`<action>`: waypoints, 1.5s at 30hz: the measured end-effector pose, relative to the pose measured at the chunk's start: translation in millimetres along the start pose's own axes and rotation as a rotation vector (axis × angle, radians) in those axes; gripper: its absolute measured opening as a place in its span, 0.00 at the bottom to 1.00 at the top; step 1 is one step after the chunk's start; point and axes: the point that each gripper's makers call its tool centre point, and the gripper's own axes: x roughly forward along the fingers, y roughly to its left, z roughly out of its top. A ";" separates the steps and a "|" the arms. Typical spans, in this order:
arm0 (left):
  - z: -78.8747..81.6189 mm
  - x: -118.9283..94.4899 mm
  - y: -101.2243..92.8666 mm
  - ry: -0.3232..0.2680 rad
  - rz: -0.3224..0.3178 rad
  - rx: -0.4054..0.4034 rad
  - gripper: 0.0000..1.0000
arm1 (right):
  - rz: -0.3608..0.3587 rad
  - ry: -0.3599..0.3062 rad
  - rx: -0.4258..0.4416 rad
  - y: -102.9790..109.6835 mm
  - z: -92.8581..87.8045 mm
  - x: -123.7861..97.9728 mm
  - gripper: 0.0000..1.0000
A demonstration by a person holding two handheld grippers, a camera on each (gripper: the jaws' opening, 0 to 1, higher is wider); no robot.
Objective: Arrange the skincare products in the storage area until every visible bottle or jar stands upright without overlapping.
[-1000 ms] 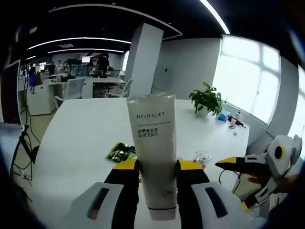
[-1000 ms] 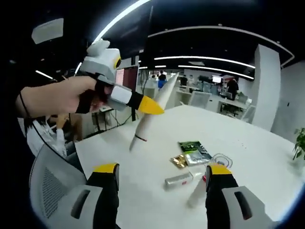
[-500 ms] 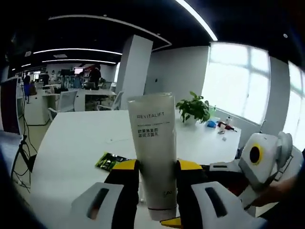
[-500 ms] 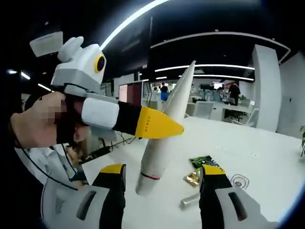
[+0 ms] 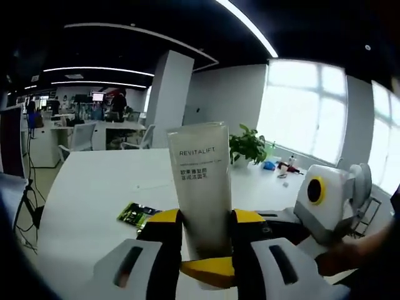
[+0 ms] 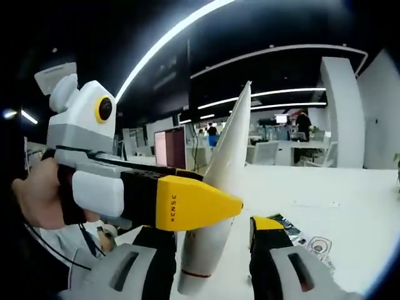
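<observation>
In the left gripper view, the left gripper (image 5: 206, 234) is closed on a white tube (image 5: 201, 187), which is clamped between the black-and-yellow jaws near its capped lower end. The tube is held up in the air, well above the table (image 5: 94, 187), with its flat crimped end uppermost and the word REVITALIFT printed across its face. A yellow jaw tip of the right gripper (image 5: 209, 270) is seen crossing just in front of the tube's lower end, between the left jaws; its grey-and-white body extends to the right, where it is held by a hand (image 5: 340, 256).

In the right gripper view, the tube (image 6: 222, 187) is seen edge-on as a tapering white wedge, tilted, with its lower end set between the right gripper's (image 6: 209, 237) two jaws. Those jaws are spread to either side of the tube; whether the tube is touched by them cannot be told. The left gripper (image 6: 194, 203) reaches in from the left, its yellow tip pressed against the tube's side, and is gripped by a hand (image 6: 40, 197).

On the table, a green packet (image 5: 139, 214) lies flat, beside the left jaw in the left gripper view. A potted plant (image 5: 248, 147) stands further back on the table, near the windows. Desks and chairs (image 5: 81, 134) are visible in the office beyond.
</observation>
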 end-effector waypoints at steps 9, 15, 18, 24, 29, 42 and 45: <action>5.3 -6.6 -8.9 -0.009 -0.006 0.036 0.30 | 0.003 -0.032 0.021 3.2 7.6 -3.2 0.18; 3.8 -8.6 -12.7 -0.008 -0.016 0.025 0.32 | 0.056 -0.056 0.107 7.6 8.2 -9.1 0.11; 3.7 -9.6 -15.0 -0.005 -0.024 0.037 0.33 | 0.065 -0.063 0.110 7.8 7.5 -10.0 0.10; 13.1 -14.8 -23.5 -0.038 -0.159 -0.020 0.34 | 0.171 -0.093 0.156 9.7 8.6 -18.0 0.09; 23.4 -26.2 -34.3 -0.051 -0.360 -0.017 0.45 | 0.375 -0.099 0.171 32.2 8.9 -32.3 0.10; 42.5 -63.0 -46.2 -0.040 -0.717 0.042 0.19 | 0.642 -0.125 0.063 68.2 15.9 -52.0 0.10; 37.0 -63.1 -48.1 -0.001 -0.720 0.111 0.19 | 0.657 -0.103 0.048 69.8 13.1 -52.0 0.10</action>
